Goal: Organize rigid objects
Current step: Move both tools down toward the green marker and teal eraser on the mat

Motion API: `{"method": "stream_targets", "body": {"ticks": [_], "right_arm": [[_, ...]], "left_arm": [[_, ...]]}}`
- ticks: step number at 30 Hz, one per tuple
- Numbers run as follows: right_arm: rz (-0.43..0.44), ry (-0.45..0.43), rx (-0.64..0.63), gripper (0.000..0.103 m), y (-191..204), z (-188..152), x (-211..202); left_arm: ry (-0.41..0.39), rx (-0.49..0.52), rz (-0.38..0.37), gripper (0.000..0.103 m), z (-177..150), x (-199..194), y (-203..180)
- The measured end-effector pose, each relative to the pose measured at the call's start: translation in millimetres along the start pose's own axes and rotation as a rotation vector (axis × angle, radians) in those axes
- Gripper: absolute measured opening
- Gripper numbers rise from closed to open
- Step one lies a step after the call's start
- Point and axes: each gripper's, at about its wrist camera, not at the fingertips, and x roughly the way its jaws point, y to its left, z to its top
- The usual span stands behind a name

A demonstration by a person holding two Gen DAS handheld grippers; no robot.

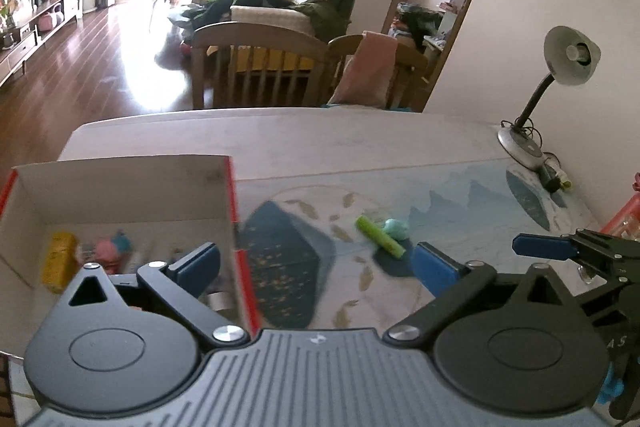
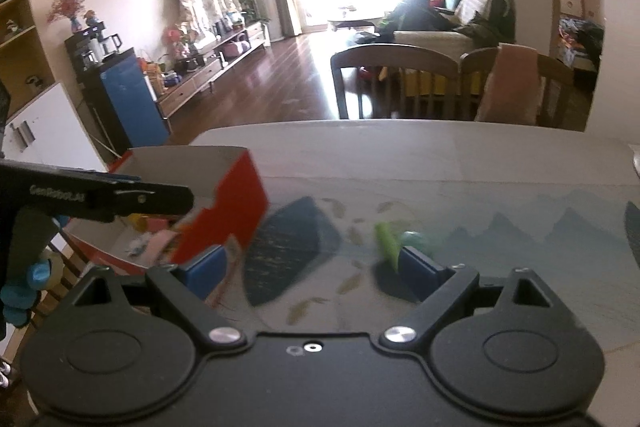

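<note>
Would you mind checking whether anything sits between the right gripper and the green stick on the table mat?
Nothing visible does. The right gripper is open, and the green stick lies on the mat just ahead of its right finger. A small teal object lies close beside the stick on its right, not in the approach path.
</note>
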Motion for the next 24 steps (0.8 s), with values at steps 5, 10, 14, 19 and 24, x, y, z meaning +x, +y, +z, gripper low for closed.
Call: {"method": "stream_targets", "body": {"ticks": [5,10,14,19,24], "right_arm": [[-0.021,0.017,0.014,0.092,-35.5,-5.6,-0.5],[-0.054,0.043,0.022,0.092,-77.3,-9.1,4.9],[-0.078,0.069,0.007,0.09,-107.3,-8.8,17.1],[-0.065,0.109,-0.008,0.087,-133.1,-4.4,38.8],[-0.018,0.159,0.039,0.085,-154.4,2.6,65.6]], "left_arm": [[0.025,0.002,-0.002,0.103,-5.6,26.3,-25.5],[0.058,-0.013,0.01,0.103,-13.3,53.5,-50.7],[0.065,0.001,0.029,0.103,-21.7,74.5,-70.8],[0.078,0.021,0.046,0.103,-29.0,103.3,-90.9],[0.091,0.035,0.08,0.103,-33.2,134.0,-103.9]]}}
